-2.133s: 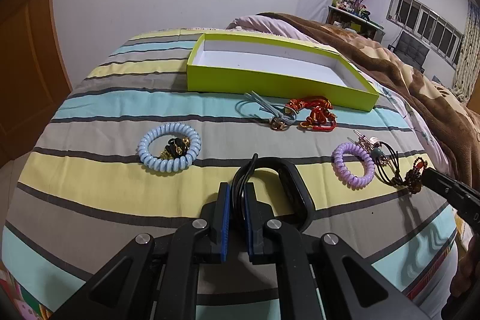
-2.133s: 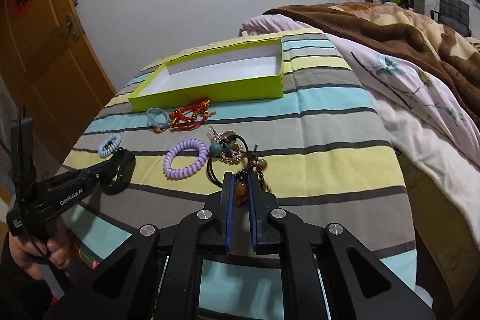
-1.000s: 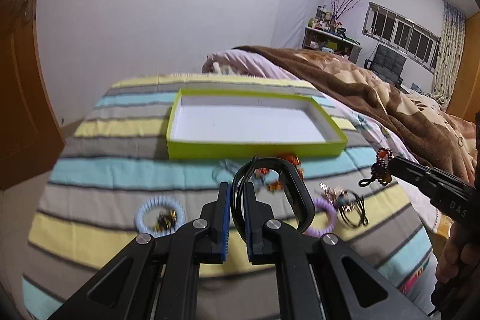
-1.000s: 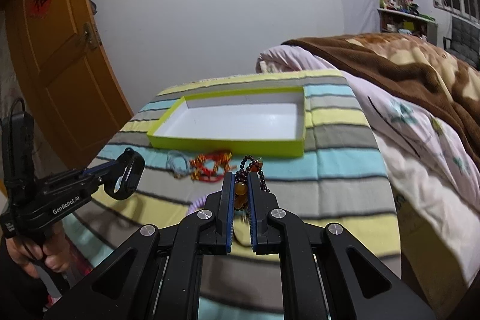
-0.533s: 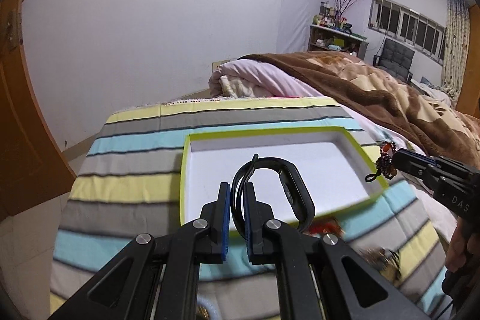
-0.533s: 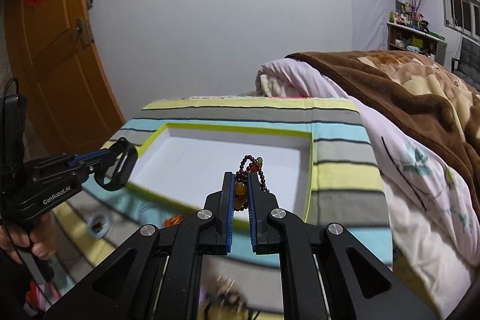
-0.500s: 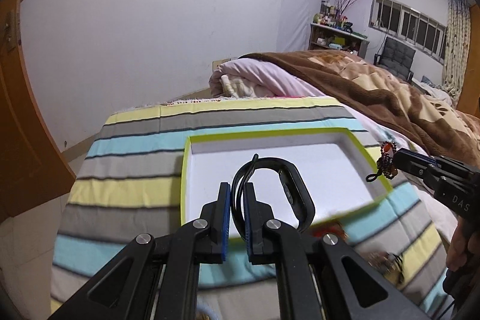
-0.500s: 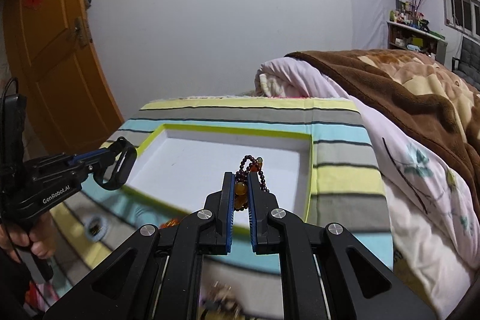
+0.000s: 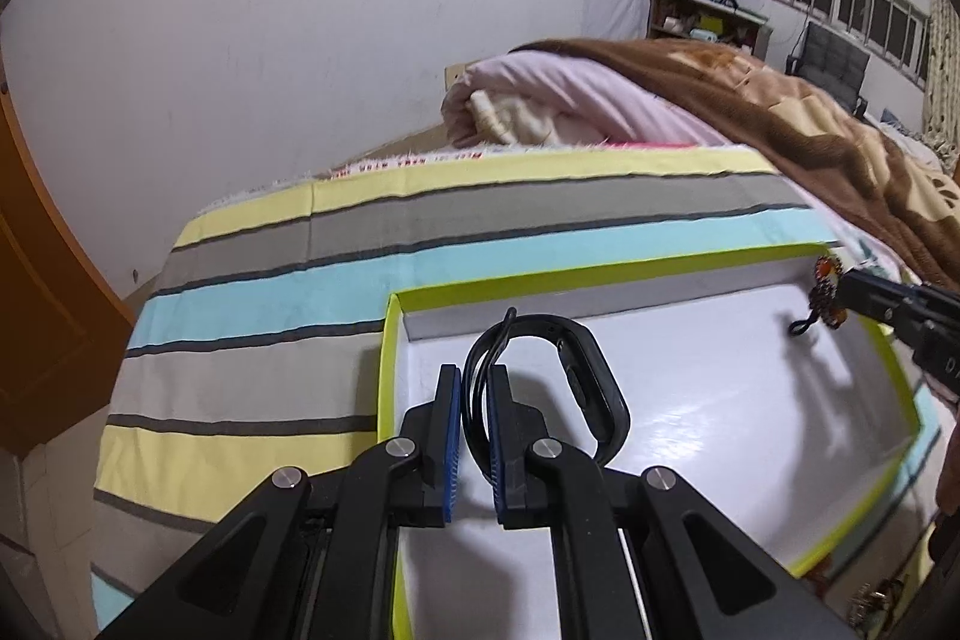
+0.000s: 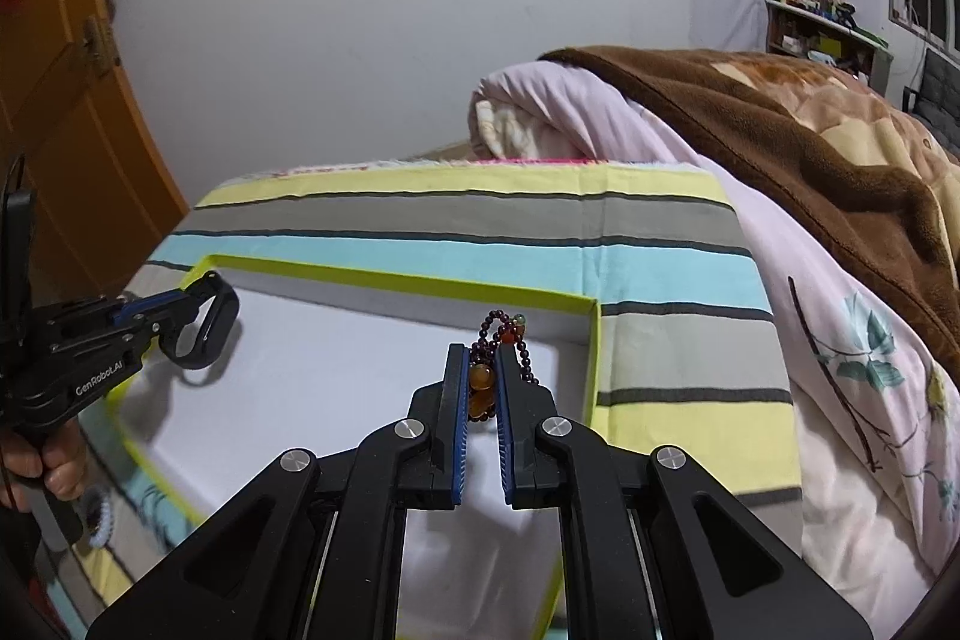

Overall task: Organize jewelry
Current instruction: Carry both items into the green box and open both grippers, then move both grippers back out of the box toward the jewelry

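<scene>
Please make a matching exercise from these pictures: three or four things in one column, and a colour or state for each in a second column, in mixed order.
Things:
1. black band
2. bead bracelet
3. box
4. blanket

Descriptions:
A. brown, on the bed
B. held by the right gripper
C. lime rim, white inside
D. held by the left gripper

Pairs: 1-D, 2-B, 3-C, 4-A

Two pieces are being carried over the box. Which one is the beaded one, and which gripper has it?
The bead bracelet, dark red with amber beads, clamped in the right gripper. The left gripper holds a plain black band instead.
</scene>
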`<control>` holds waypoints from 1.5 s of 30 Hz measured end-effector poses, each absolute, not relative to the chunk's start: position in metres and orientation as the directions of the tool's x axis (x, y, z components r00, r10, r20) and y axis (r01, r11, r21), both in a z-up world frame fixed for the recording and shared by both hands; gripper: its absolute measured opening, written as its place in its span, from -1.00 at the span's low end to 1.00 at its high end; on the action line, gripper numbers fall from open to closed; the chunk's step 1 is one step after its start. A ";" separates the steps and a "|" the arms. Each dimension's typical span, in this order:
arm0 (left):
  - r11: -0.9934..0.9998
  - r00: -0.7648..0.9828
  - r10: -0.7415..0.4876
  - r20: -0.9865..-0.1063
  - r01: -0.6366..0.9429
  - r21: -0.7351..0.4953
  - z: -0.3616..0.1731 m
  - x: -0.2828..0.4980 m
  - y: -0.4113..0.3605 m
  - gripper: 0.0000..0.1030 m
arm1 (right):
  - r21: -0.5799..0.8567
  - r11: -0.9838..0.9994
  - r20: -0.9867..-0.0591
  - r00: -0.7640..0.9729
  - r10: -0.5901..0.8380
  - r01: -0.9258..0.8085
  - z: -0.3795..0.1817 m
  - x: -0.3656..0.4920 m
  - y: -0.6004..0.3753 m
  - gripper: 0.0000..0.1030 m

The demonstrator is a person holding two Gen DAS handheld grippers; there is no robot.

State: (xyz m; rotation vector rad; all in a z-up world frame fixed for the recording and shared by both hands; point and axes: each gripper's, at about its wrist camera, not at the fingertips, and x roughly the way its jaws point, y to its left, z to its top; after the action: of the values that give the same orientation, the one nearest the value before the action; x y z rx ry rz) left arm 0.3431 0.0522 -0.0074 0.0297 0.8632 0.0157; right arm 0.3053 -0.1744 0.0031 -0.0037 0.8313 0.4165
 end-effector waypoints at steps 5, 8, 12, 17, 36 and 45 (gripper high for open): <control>1.000 0.625 0.006 -0.780 -0.010 0.000 -0.019 0.353 0.057 -0.84 | 0.163 0.923 -0.735 0.580 0.350 -0.350 -0.007 0.317 -0.175 -0.83; 1.000 0.626 0.001 -0.780 -0.005 -0.002 -0.019 0.353 0.058 -0.83 | 0.168 0.921 -0.738 0.574 0.354 -0.351 -0.007 0.319 -0.176 -0.83; 1.000 0.629 -0.025 -0.777 0.008 -0.025 -0.016 0.352 0.057 -0.82 | 0.167 0.921 -0.735 0.578 0.355 -0.353 -0.004 0.316 -0.177 -0.63; 0.999 0.654 -0.046 -0.755 0.014 -0.049 -0.005 0.339 0.057 -0.78 | 0.167 0.918 -0.718 0.594 0.363 -0.360 0.005 0.304 -0.180 -0.42; 0.999 0.778 -0.047 -0.627 0.041 -0.024 0.047 0.191 0.034 -0.78 | 0.157 0.896 -0.620 0.665 0.416 -0.414 0.058 0.164 -0.196 -0.41; 0.998 0.795 -0.064 -0.603 0.036 -0.059 0.044 0.113 0.028 -0.78 | 0.157 0.885 -0.609 0.662 0.436 -0.438 0.055 0.098 -0.201 -0.41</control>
State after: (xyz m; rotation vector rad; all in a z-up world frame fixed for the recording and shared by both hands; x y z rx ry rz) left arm 0.1132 0.0277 0.0439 -0.0453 0.6492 -0.0539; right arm 0.0978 -0.2006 0.0554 -0.0037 0.6876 0.4941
